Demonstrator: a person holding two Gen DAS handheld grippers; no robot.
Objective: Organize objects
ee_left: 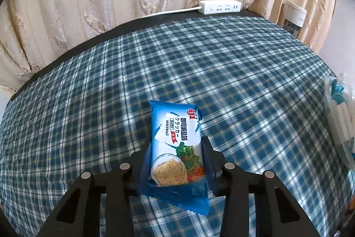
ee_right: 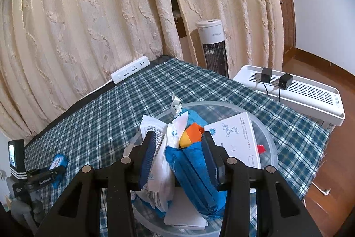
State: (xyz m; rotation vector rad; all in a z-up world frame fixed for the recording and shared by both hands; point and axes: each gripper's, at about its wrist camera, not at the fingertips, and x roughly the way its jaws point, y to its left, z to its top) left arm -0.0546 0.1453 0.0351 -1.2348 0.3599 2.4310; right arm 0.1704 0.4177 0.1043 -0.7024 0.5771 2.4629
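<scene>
Your left gripper (ee_left: pixel 176 156) is clamped on a blue cracker packet (ee_left: pixel 175 148), its two black fingers pressing the packet's long sides near the lower half. The packet points away from you along the fingers, its printed face up, with the picture of crackers and greens nearest the gripper and the crimped far end sticking out over the blue checked tablecloth (ee_left: pixel 221 72). Whether the packet's underside touches the cloth you cannot tell from this view.

Your right gripper (ee_right: pixel 177 154) is closed on a bundle of soft packets: a blue wrapped pack (ee_right: pixel 193 170) against the right finger and white sachets (ee_right: pixel 159 161) against the left one. An orange and yellow piece (ee_right: pixel 190 134) shows at the top of the bundle, between the fingers. All of this sits over a clear round plastic tub (ee_right: pixel 269 137) standing on the same cloth. A white carton (ee_right: pixel 237 137) leans inside the tub on the right, with a small red piece (ee_right: pixel 261 148) just beside its edge.

At the far edge of the table a white power strip (ee_right: pixel 129 71) lies against the cream curtain (ee_right: pixel 77 26). A tower fan (ee_right: pixel 212 48) stands behind the table's corner, and a white slatted appliance (ee_right: pixel 310 92) with two black plugs (ee_right: pixel 275 79) on top sits beside the table to the right.
</scene>
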